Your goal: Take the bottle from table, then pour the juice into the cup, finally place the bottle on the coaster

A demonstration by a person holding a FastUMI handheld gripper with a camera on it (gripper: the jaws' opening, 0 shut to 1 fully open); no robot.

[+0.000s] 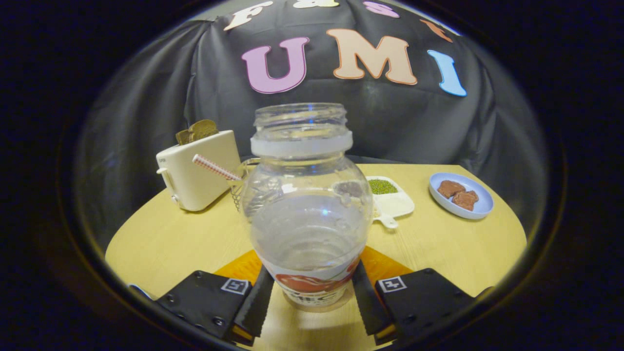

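Observation:
A clear, uncapped bottle (308,214) with a red-and-white label stands upright between my fingers. It looks nearly empty. My gripper (312,297) is shut on its lower part, with both fingertips (257,302) pressing the label from either side. An orange coaster (385,267) lies just beyond the fingers, partly hidden behind the bottle's base. I cannot tell whether the base touches the surface. A glass cup (242,178) with a red-and-white striped straw (214,167) stands behind the bottle to its left, mostly hidden by it.
On the round yellow table (453,243), a cream toaster (197,170) holding brown slices stands at the back left. A white dish (395,201) with green beans sits behind the bottle to the right. Farther right is a blue plate (482,207) with brown pieces.

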